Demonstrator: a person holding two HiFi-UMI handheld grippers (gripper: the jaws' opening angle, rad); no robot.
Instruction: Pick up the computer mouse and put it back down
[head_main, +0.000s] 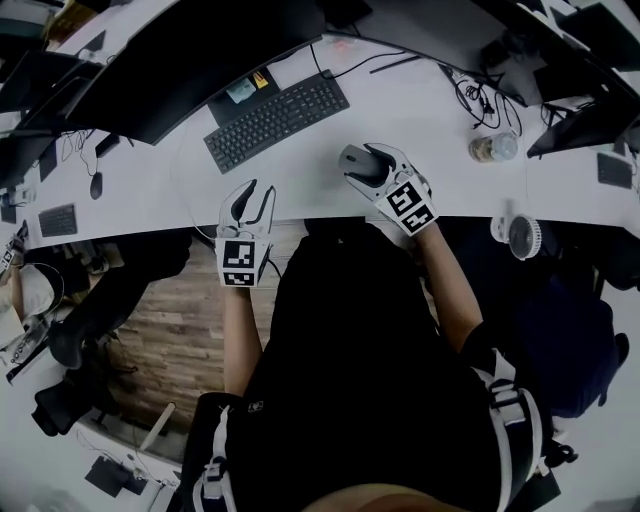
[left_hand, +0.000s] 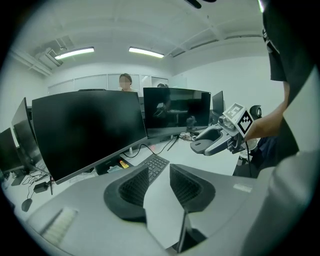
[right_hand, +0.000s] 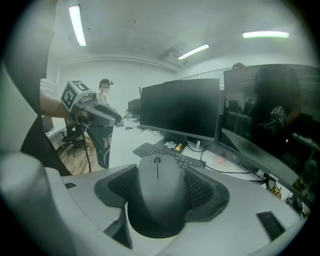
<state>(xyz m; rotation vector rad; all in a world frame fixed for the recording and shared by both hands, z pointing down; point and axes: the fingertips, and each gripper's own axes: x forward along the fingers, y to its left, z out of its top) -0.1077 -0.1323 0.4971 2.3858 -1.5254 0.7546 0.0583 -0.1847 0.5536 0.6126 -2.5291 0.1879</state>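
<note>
We see the right gripper (right_hand: 158, 172) with its 2 fingers (right_hand: 202, 192) pinching the computer mouse (right_hand: 157, 210), 1 ribbed pad pressed against each side of the dark grey body. The scroll wheel points away from the camera, toward the keyboard (head_main: 277, 118). From the head view, the mouse sits in that gripper over the white surface (head_main: 300, 175), near its front edge and to the right of the keyboard. In the left gripper view the right gripper appears raised off the surface rather than resting on it. We find the left gripper (left_hand: 159, 177) with its fingers (left_hand: 132, 192) spread and only bare surface showing in the gap between them. It hovers at the front edge of the surface, just below the keyboard in the head view and well apart from the mouse. Both grippers point forward and slope downward, and a bare forearm runs back from each to the person's dark shirt. Behind the keyboard stands a wide dark monitor (head_main: 190, 55), its screen off, and the gripper views show a 2nd dark screen beside it. Further right on the surface we see a clear bottle (head_main: 493, 148) among loose black cables. A small white fan (head_main: 521, 237) sits at the surface's front edge. Below the left gripper, wooden floor (head_main: 175, 330) shows past the edge of the surface.
</note>
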